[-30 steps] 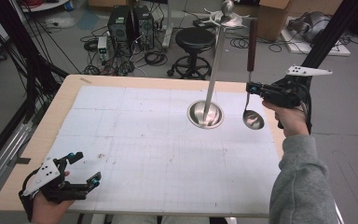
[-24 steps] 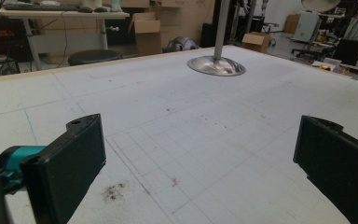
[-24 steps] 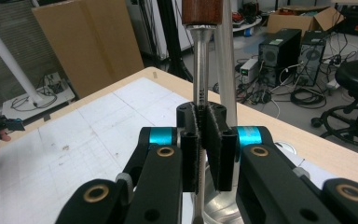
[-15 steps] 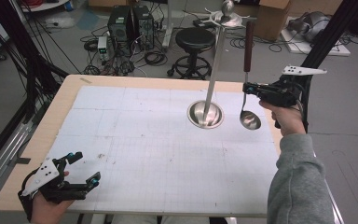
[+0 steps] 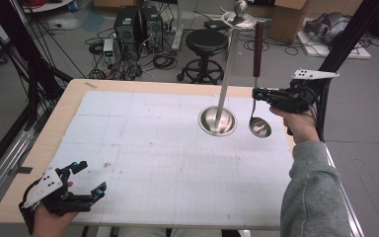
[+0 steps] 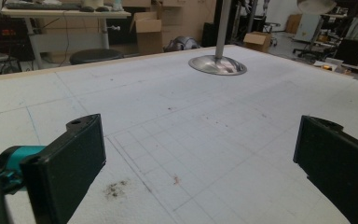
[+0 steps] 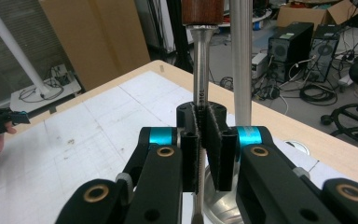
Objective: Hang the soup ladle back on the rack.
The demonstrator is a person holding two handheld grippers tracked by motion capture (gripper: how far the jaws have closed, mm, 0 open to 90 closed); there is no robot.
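Left gripper [image 5: 86, 178] rests low on the tabletop [image 5: 143, 148], jaws wide, holding nothing. Beside the metal stand [image 5: 225, 79], a steel ladle [image 5: 257, 106] with dark wooden handle hangs upright, bowl down, its shaft clamped in the right gripper [image 5: 259, 94].

No legible text (ladle [image 7: 201, 84] stamp blurred).

Ladle [image 7: 200, 70] bowl hidden behind right claw [image 7: 204, 140]; wooden handle cut off, apparently, at top edge.

my right claw [image 5: 257, 93], clamped on the ladle [image 5: 258, 94], has carried it slightly nearer the stand's pole [image 5: 227, 74].
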